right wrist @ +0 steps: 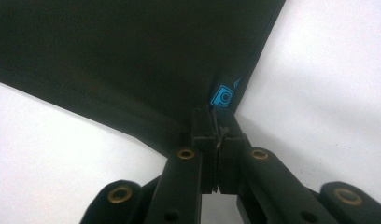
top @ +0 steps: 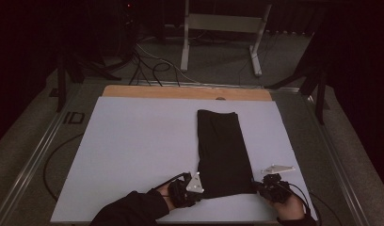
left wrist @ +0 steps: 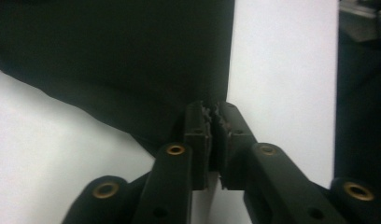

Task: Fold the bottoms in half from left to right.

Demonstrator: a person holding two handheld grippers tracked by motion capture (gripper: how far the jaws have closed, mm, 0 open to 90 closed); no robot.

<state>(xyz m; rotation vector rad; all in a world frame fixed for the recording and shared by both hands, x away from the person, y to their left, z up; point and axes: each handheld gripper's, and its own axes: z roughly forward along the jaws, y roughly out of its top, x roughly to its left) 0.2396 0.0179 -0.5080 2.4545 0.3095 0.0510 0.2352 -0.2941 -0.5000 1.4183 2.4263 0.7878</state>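
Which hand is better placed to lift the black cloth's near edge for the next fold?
Right, probably: right tongs clamp the folded black cloth corner beside its blue label; left tongs show a slit between tips, grip unclear.

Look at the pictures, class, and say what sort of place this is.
Probably a lab or studio set up for recording: a white work table in a dark room, loose cables on the floor, and a metal stand behind it.
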